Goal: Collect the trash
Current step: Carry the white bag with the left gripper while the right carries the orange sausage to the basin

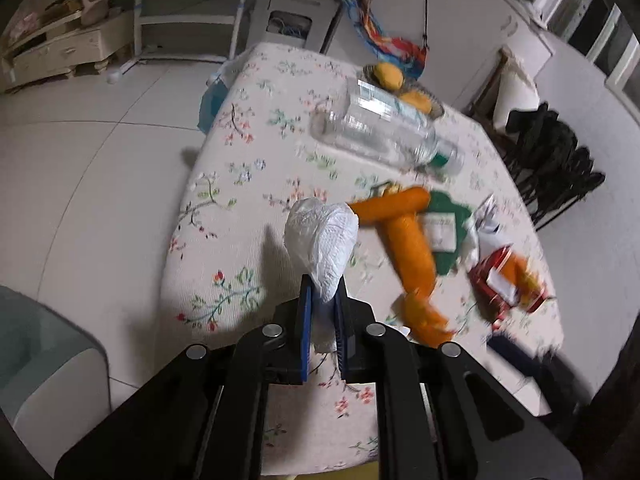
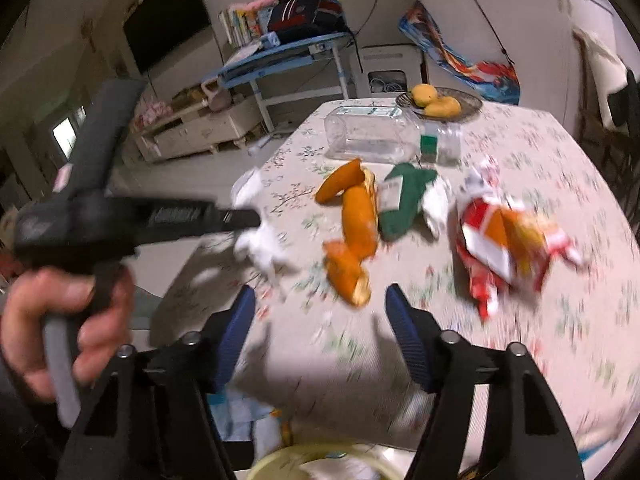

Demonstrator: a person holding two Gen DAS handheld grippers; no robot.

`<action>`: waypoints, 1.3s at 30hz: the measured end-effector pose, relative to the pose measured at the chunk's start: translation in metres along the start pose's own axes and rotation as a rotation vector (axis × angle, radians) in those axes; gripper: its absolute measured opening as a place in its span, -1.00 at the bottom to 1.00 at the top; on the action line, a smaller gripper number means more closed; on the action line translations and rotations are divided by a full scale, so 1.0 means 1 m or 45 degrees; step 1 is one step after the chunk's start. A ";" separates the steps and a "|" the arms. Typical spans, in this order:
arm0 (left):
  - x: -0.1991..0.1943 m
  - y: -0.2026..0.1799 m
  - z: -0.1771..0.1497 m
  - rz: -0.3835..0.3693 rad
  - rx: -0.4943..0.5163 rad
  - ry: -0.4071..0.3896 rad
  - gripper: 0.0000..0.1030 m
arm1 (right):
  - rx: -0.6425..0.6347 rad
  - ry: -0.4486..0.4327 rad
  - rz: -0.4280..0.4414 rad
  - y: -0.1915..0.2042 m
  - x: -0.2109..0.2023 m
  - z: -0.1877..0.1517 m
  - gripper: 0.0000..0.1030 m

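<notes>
My left gripper [image 1: 323, 294] is shut on a crumpled white tissue [image 1: 322, 240] and holds it above the left part of the floral table [image 1: 240, 208]. Orange peels [image 1: 404, 232] lie to its right, then a green wrapper [image 1: 448, 216] and a red snack bag [image 1: 504, 280]. An empty clear plastic bottle [image 1: 380, 132] lies farther back. My right gripper [image 2: 320, 300] is open and empty above the near table edge, just short of the orange peels [image 2: 356, 224]. The left gripper [image 2: 244, 218] with the tissue [image 2: 260, 246] shows to its left. The red bag [image 2: 504, 240] lies to the right.
A dish with yellow mangoes [image 2: 436, 102] stands at the far table edge. A pale yellow bin rim [image 2: 320, 460] shows below the near table edge. A grey-green bin [image 1: 44, 356] is at the lower left. A black chair [image 1: 556, 156] stands to the right of the table.
</notes>
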State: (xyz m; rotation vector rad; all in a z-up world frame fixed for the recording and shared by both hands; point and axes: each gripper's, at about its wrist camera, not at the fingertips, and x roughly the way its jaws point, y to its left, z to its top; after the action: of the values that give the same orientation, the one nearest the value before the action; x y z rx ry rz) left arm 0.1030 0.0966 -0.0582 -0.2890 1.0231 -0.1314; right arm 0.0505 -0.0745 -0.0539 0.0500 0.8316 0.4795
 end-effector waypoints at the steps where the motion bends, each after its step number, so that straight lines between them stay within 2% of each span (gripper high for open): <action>1: 0.001 0.001 -0.001 0.001 0.002 0.004 -0.80 | -0.010 0.005 -0.011 0.000 0.003 0.002 0.15; 8: 0.006 0.001 -0.004 0.021 0.015 0.026 -0.79 | -0.084 0.057 -0.061 -0.002 0.024 0.011 0.07; 11: 0.008 0.001 -0.004 0.028 0.009 0.030 -0.77 | -0.104 0.080 -0.064 -0.002 0.033 0.012 -0.06; 13: 0.009 0.001 -0.004 0.038 0.014 0.032 -0.72 | -0.114 0.103 -0.061 -0.002 0.039 0.012 -0.29; 16: 0.012 0.001 -0.006 0.056 0.018 0.039 -0.67 | -0.136 0.117 -0.061 -0.002 0.043 0.007 -0.50; 19: 0.013 -0.002 -0.007 0.079 0.046 0.027 -0.67 | -0.107 0.111 -0.039 -0.007 0.039 0.001 -0.59; 25: 0.003 -0.016 -0.013 0.131 0.152 -0.040 -0.80 | 0.031 0.096 0.028 -0.025 0.017 -0.010 -0.63; 31: -0.028 -0.030 -0.023 0.048 0.189 -0.169 -0.81 | 0.208 0.032 0.116 -0.039 -0.017 -0.023 -0.63; 39: -0.045 -0.049 -0.055 0.081 0.273 -0.194 -0.80 | 0.303 -0.036 0.191 -0.043 -0.047 -0.035 -0.63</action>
State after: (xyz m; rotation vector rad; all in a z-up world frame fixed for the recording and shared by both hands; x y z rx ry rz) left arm 0.0339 0.0510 -0.0336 -0.0698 0.8576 -0.1574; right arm 0.0151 -0.1376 -0.0540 0.3402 0.8576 0.5176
